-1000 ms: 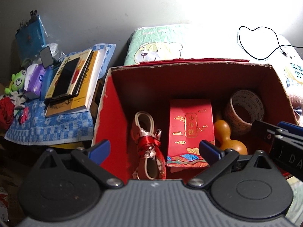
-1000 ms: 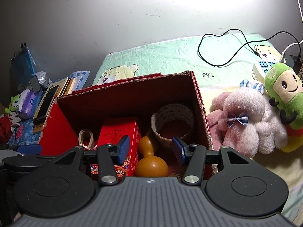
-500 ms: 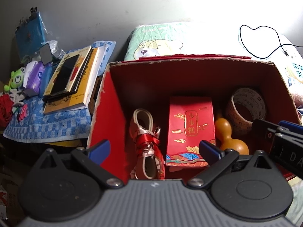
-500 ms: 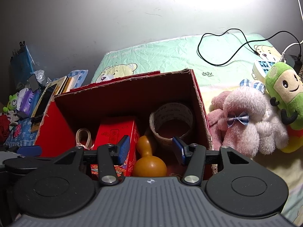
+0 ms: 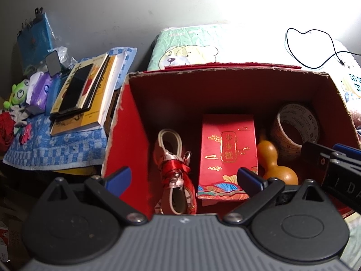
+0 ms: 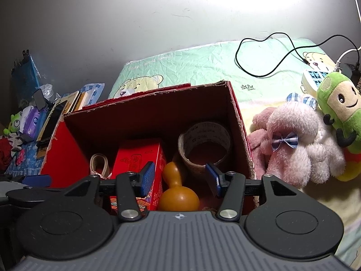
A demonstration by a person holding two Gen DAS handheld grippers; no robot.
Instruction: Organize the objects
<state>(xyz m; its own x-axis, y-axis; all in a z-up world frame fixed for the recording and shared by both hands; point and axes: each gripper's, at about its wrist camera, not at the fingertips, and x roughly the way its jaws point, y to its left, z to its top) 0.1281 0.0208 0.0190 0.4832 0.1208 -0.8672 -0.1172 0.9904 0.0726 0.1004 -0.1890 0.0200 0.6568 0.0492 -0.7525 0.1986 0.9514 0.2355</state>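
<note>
Bkgd: pink plush (image 6: 300, 149) touching green plush (image 6: 338, 103), black cable (image 6: 266, 56) on bear-print sheet (image 6: 191, 72).

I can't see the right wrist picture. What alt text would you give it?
An open two-finger gripper hovers over an open red cardboard box holding a red gift packet, a brown gourd, a tape roll and a cream strap. Plush toys lie to the right on a bear-print sheet; books are stacked to the left.
</note>
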